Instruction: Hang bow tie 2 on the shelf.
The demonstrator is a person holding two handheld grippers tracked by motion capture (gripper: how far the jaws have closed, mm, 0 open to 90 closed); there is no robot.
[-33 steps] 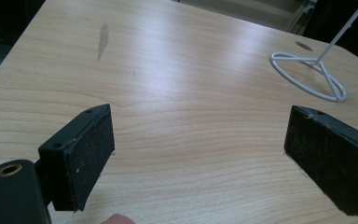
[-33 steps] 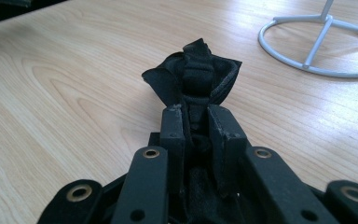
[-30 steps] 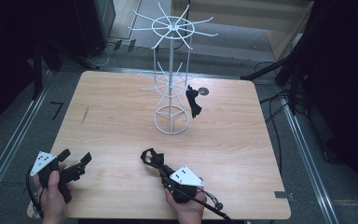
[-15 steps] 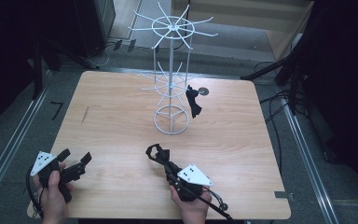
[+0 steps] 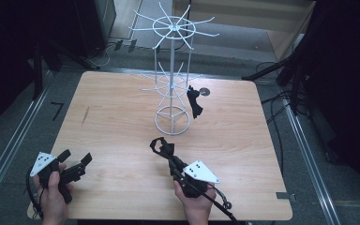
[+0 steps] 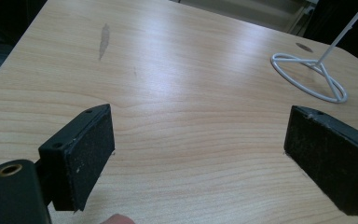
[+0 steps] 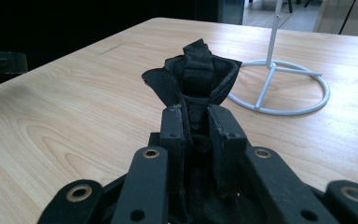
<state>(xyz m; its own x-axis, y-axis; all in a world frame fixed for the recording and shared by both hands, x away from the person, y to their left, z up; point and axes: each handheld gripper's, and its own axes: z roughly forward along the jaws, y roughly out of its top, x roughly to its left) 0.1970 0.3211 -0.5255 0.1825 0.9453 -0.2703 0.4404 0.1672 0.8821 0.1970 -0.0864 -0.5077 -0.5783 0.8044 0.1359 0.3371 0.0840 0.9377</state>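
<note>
- Right hand-held gripper [image 5: 161,146] pinches a black fabric piece [image 7: 193,77] between its closed jaws, low over the worktop [image 5: 112,126] just in front of the white wire rack [image 5: 172,89].
- Judging by another black piece [image 5: 196,103] hanging on a lower prong, the likely step is hanging this one: raise it, aim any loop at a free prong, and approach slowly so the light rack does not tip.
- Left hand-held gripper [image 5: 75,165] rests at the near left corner, jaws spread and empty; it could steady the rack's base ring [image 6: 310,77].
</note>
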